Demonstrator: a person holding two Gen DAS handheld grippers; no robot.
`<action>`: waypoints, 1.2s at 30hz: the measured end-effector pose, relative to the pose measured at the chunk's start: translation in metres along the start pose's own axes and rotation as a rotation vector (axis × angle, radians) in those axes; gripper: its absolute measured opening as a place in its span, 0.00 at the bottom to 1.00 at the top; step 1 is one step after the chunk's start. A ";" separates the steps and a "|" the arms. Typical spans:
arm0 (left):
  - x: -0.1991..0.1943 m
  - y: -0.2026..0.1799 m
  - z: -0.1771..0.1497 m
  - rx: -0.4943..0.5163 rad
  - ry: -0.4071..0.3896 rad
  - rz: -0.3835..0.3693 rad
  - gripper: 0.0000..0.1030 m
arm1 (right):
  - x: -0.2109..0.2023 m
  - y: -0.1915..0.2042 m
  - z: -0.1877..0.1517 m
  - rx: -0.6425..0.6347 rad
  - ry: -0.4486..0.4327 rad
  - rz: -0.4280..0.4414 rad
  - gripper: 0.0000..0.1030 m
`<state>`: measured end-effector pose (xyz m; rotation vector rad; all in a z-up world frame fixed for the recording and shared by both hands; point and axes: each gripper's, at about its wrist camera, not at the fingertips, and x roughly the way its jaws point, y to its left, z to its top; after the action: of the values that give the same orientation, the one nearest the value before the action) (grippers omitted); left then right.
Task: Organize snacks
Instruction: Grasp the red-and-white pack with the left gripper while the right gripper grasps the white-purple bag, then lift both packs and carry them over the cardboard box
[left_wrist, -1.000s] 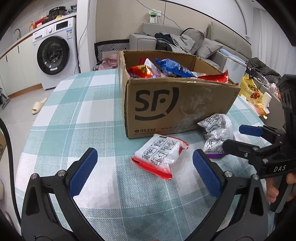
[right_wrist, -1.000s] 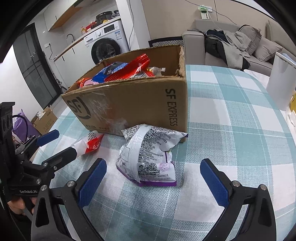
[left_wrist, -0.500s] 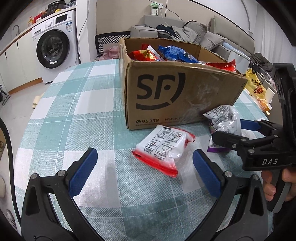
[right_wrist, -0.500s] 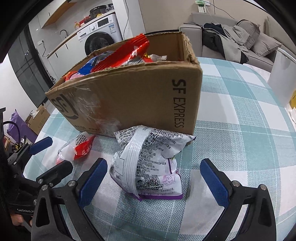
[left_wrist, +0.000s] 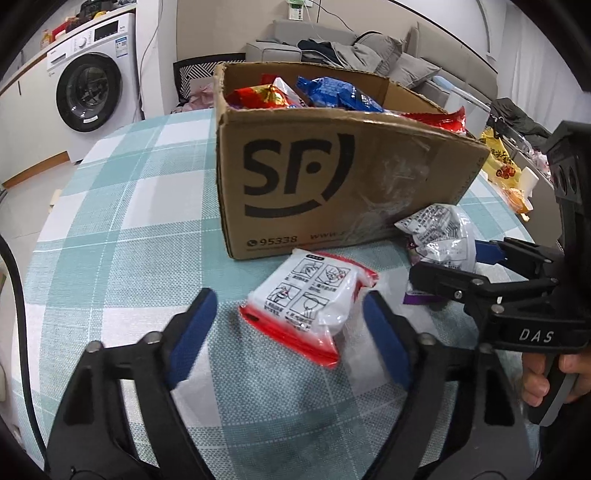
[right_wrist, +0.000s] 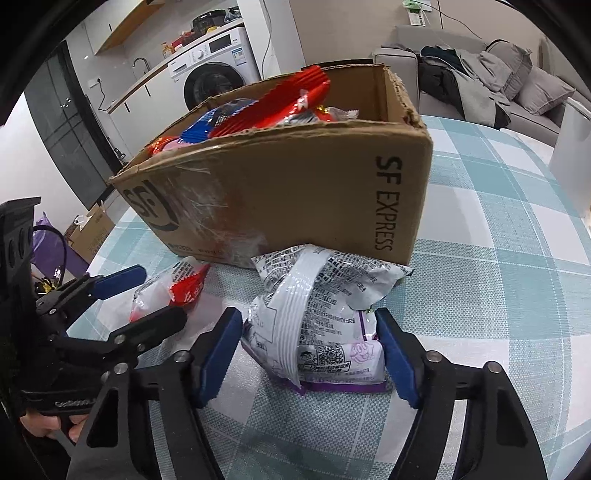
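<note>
Black gripper (left_wrist: 288, 328) frames, blue-padded jaws, silver screws, "DAS" marking

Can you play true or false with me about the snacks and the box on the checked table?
1. The cardboard box already has snack bags in it. True.
2. The red and white packet lies inside the box. False: it lies on the tablecloth in front of the box, between the left gripper's blue pads.
3. The silver and purple bag sits between the right gripper's pads. True; its jaws have just been closing in on it.
4. The box lies tipped on its side. False: it stands upright, open at the top.
5. A fridge stands behind the table. False: that is a washing machine.
</note>
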<state>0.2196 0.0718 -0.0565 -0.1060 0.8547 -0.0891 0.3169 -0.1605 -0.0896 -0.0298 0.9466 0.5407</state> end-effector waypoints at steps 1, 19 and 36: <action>-0.001 -0.001 -0.001 0.000 -0.002 -0.004 0.69 | -0.001 0.000 -0.001 0.000 -0.004 0.002 0.71; -0.002 -0.005 -0.008 0.021 -0.002 -0.087 0.48 | -0.011 -0.009 -0.007 0.026 -0.015 0.064 0.61; -0.018 -0.008 -0.013 0.022 -0.043 -0.074 0.48 | -0.038 -0.010 -0.017 0.024 -0.070 0.066 0.59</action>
<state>0.1977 0.0656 -0.0511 -0.1186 0.8072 -0.1655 0.2910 -0.1901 -0.0728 0.0418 0.8874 0.5880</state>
